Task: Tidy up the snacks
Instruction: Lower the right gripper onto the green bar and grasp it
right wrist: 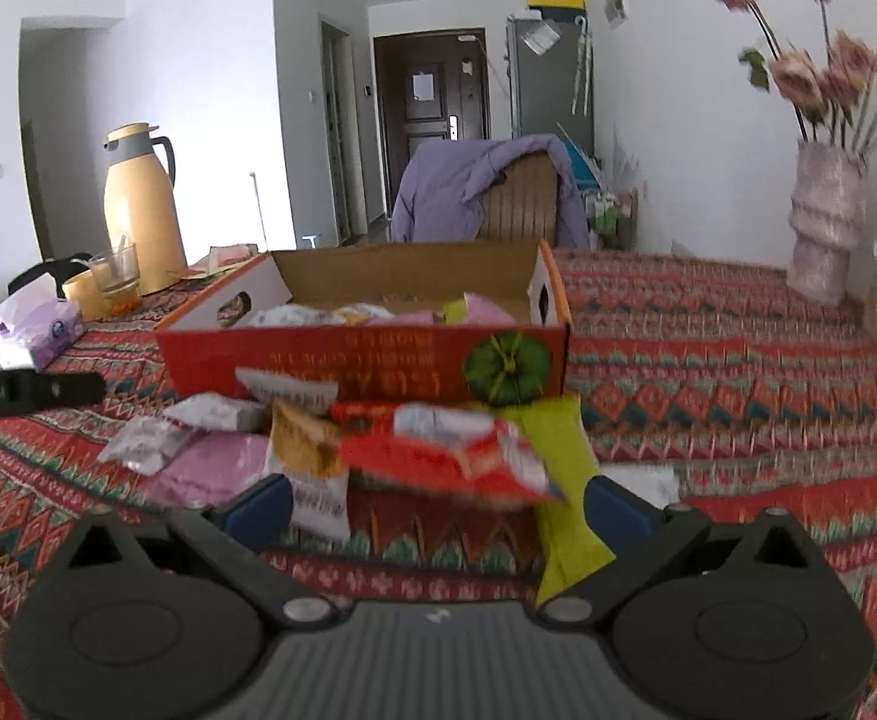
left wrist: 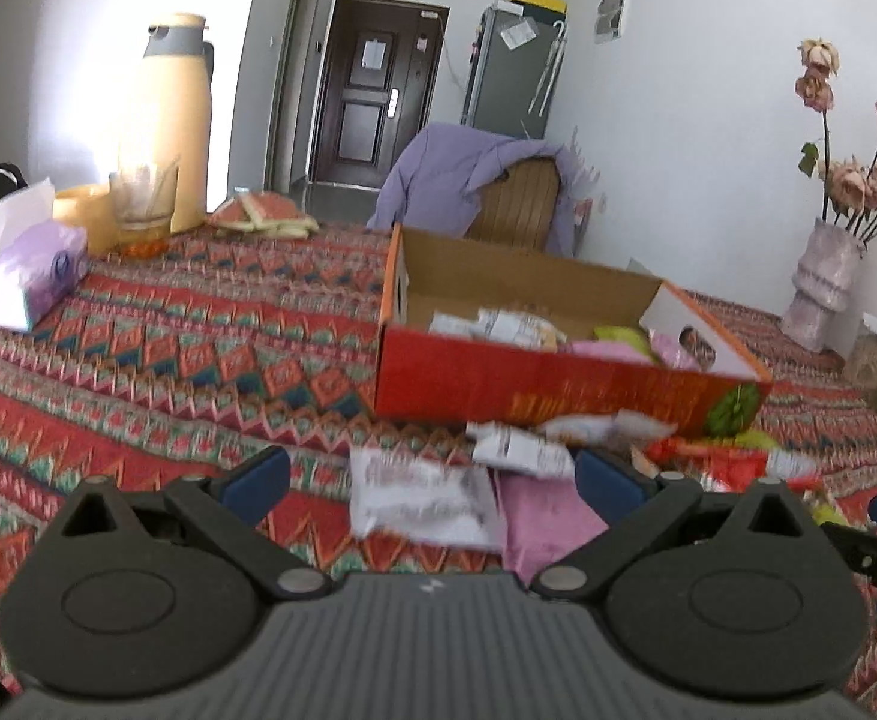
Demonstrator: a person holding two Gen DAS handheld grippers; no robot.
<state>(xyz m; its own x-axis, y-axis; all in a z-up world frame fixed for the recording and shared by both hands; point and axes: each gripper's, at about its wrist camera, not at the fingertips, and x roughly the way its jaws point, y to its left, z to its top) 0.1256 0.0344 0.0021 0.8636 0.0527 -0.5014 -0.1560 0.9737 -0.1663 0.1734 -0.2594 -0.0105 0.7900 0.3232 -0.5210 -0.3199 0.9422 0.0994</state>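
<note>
Hovering wide open: left gripper [left wrist: 432, 480] over white crinkly packet [left wrist: 423, 501], right gripper [right wrist: 438, 504] over red foil packet [right wrist: 450, 459]; both packets loose on patterned red tablecloth [left wrist: 168, 348] before red cardboard box [right wrist: 366, 363].

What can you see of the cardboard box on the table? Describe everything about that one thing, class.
The cardboard box is a shallow open tray, plain brown inside, red outside with yellow lettering and a green round fruit picture. Its white end walls have cut-out hand holes. It sits flat on the patterned tablecloth, partly filled with snack packets. More packets lie against its front wall.
</note>
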